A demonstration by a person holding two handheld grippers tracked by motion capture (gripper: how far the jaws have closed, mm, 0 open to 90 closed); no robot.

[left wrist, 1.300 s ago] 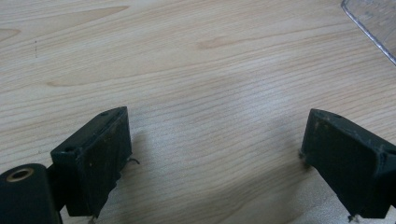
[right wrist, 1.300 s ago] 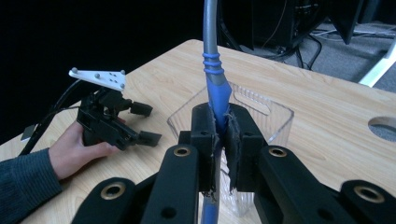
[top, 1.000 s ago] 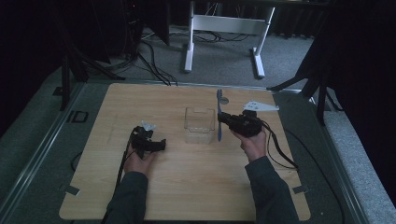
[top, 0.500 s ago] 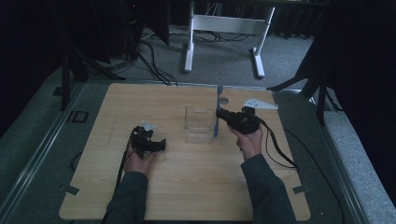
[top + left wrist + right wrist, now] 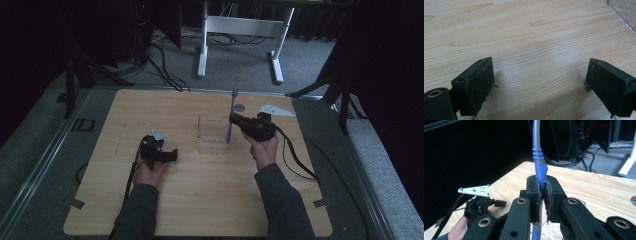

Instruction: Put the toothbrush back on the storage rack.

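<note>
Two grippers, one tool, one box on one wooden table. Right gripper: jaws clamped tight on a blue-handled utensil, handle pointing up, its lower end hanging over the right edge of the clear plastic box at table centre. Which kind of utensil: can't tell. Left gripper: jaws spread wide, nothing between them, bare wood beneath, resting on the table left of the box, well apart from it.

Blue tool between clamped fingers
</note>
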